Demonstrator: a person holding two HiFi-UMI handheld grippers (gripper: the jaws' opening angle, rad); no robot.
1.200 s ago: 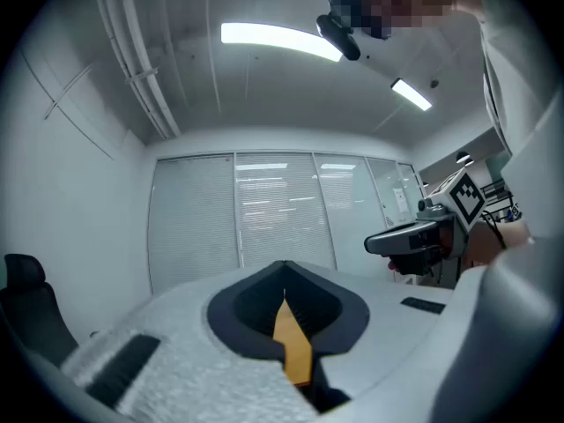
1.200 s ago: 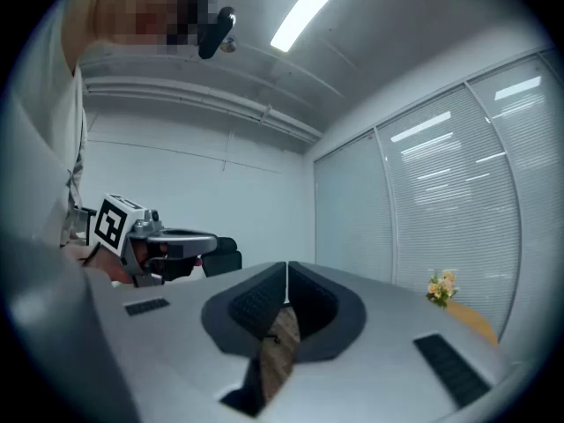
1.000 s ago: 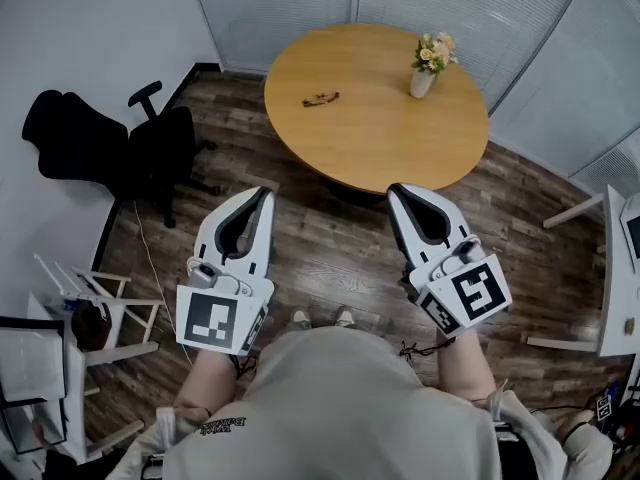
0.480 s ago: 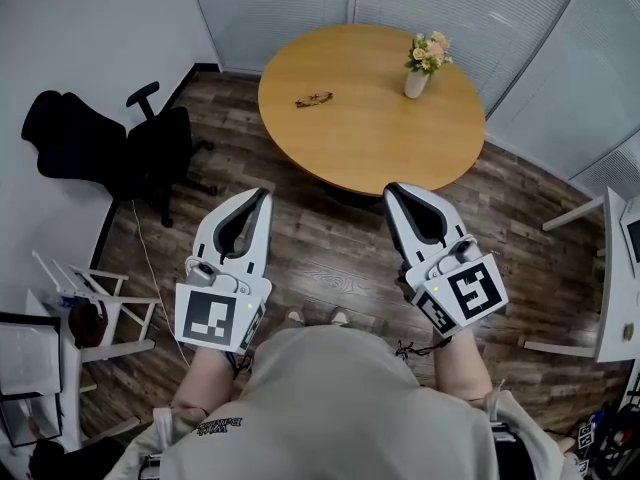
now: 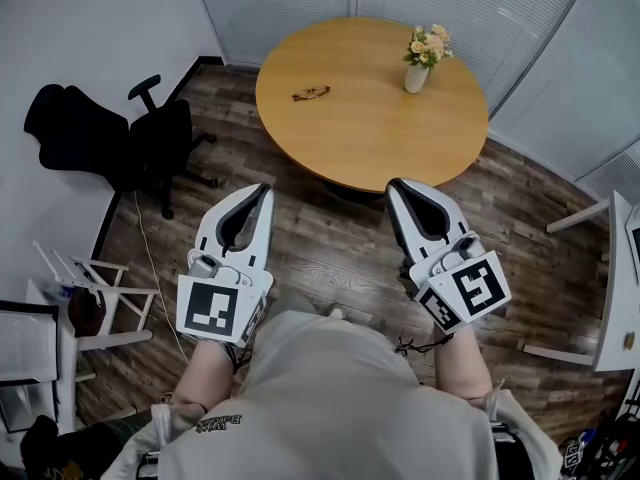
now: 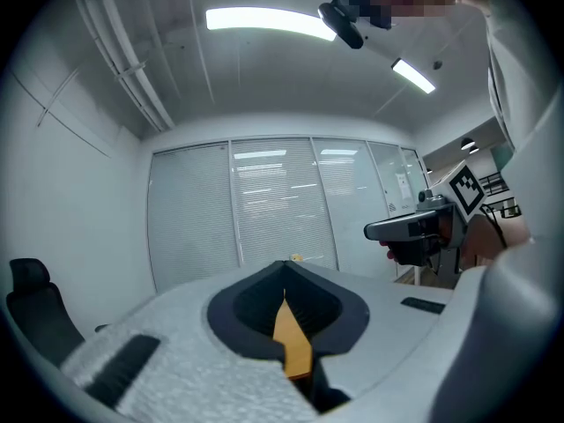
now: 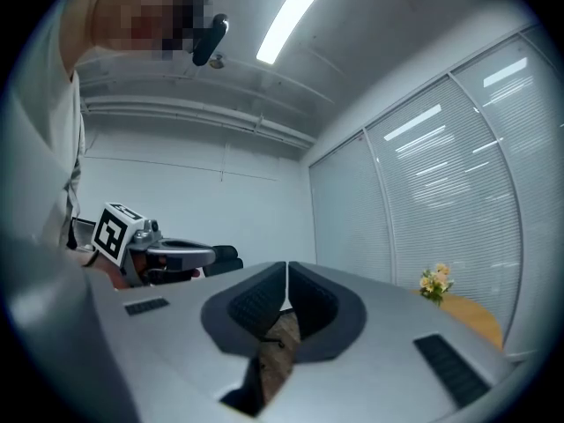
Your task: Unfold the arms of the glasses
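Dark-framed folded glasses (image 5: 311,93) lie well off on the round wooden table (image 5: 370,138). The white left gripper (image 5: 264,189) and right gripper (image 5: 394,185), both closed and empty, could shove them sliding if they arrive unopened.

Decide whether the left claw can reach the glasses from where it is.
Probably not yet: the left claw hangs over the floor, short of the table; nothing blocks the glasses though.

table (image 5: 370,138): honey-coloured wood, plain
glasses (image 5: 311,93): dark brown frame
vase (image 5: 416,78): white
flowers (image 5: 428,44): yellow and pale peach
floor (image 5: 320,253): dark brown planks, streaked grain
office chair (image 5: 150,146): black
left gripper (image 5: 264,187): white shell, black jaw lining
right gripper (image 5: 393,184): white shell, black jaw lining
marker cubes (image 5: 212,310): black squares on white
shirt (image 5: 340,398): pale grey-beige
blinds (image 5: 280,8): pale grey, fine horizontal slats
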